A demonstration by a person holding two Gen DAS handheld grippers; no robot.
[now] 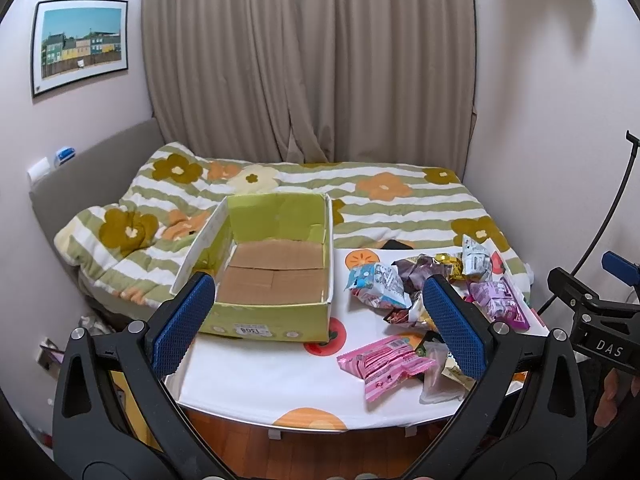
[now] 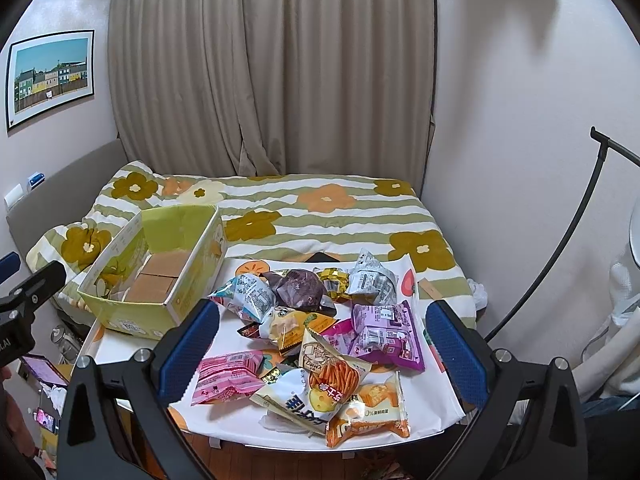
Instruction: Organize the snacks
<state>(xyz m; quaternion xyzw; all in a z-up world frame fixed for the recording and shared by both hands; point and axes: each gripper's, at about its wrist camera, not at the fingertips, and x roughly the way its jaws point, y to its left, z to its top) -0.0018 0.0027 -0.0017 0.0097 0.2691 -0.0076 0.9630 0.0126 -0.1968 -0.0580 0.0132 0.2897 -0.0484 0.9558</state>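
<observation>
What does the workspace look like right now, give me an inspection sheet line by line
Surface: small table under a white cloth with orange fruit prints, standing against a bed.
Job's things: green cardboard box on the table's left, open and empty; pile of snack packets on the right, none boxed yet.
Clutter: a dark flat thing behind the pile, cannot tell what.
Grippers: left tongs open, holding nothing, facing the box; right tongs open, holding nothing, facing the pile.
Cables: thin white cable at the far right.
Surroundings: flowered blanket, beige curtain, framed picture, black stand.
</observation>
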